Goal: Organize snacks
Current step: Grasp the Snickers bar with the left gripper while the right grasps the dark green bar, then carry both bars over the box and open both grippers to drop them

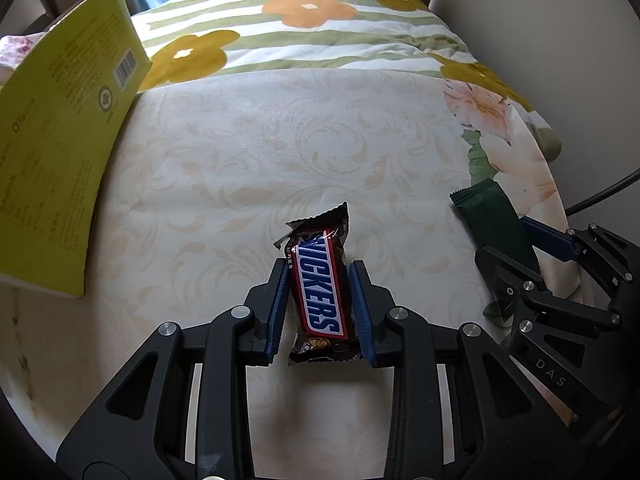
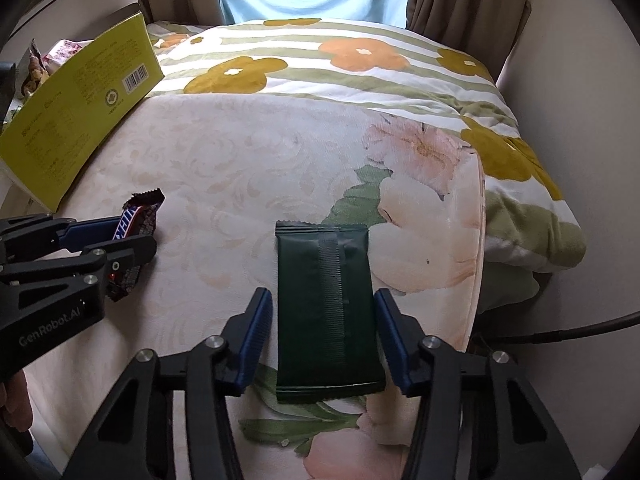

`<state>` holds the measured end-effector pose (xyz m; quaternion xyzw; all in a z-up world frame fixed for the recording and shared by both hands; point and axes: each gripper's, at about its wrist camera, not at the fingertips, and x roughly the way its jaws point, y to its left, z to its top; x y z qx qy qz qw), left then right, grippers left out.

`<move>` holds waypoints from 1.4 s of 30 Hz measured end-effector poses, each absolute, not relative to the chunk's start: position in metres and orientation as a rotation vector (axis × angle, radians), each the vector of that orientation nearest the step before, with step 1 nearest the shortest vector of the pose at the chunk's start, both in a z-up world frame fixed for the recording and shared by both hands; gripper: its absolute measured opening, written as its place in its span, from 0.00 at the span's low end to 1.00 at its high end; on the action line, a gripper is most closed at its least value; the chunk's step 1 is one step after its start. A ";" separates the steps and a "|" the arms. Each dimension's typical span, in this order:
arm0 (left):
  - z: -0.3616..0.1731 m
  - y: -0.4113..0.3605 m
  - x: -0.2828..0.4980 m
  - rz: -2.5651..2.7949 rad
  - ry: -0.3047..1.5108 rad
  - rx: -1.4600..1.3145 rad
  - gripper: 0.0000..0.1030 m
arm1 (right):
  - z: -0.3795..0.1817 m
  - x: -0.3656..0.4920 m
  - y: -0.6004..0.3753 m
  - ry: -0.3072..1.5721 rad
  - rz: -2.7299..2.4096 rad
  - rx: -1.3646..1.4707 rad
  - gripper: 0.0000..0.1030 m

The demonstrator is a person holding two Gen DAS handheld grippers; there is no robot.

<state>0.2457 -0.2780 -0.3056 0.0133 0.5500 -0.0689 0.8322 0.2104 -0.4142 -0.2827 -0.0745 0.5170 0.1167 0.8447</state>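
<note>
Snickers bar (image 1: pixel 318 288) between left tool (image 1: pixel 319 312) pads.

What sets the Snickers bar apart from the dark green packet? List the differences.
The Snickers bar has a brown wrapper with a bold blue logo; the dark green packet is plain, showing its back seam. The Snickers looks narrower, the packet wider and flatter. Both lie between a gripper's blue pads: left gripper, right gripper.

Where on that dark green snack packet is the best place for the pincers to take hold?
Across its middle, squeezing the two long edges. The dark green packet lies flat on the tablecloth, lengthwise between the right gripper fingers, so coming in low from its near short end probably suits best. The crimped ends are thin and likely to slip; the body looks firmer. The blue pads already flank both sides, with small gaps visible.
</note>
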 end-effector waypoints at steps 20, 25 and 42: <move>-0.167 -0.219 0.220 -0.103 0.985 -0.071 0.25 | -0.156 0.205 -0.383 0.928 0.334 -0.077 0.39; -0.117 -0.177 0.225 -0.071 0.905 -0.096 0.25 | -0.101 0.213 -0.345 0.849 0.410 -0.057 0.39; -0.111 0.007 0.273 0.098 0.896 -0.206 0.25 | -0.071 0.275 -0.148 0.858 0.596 -0.064 0.39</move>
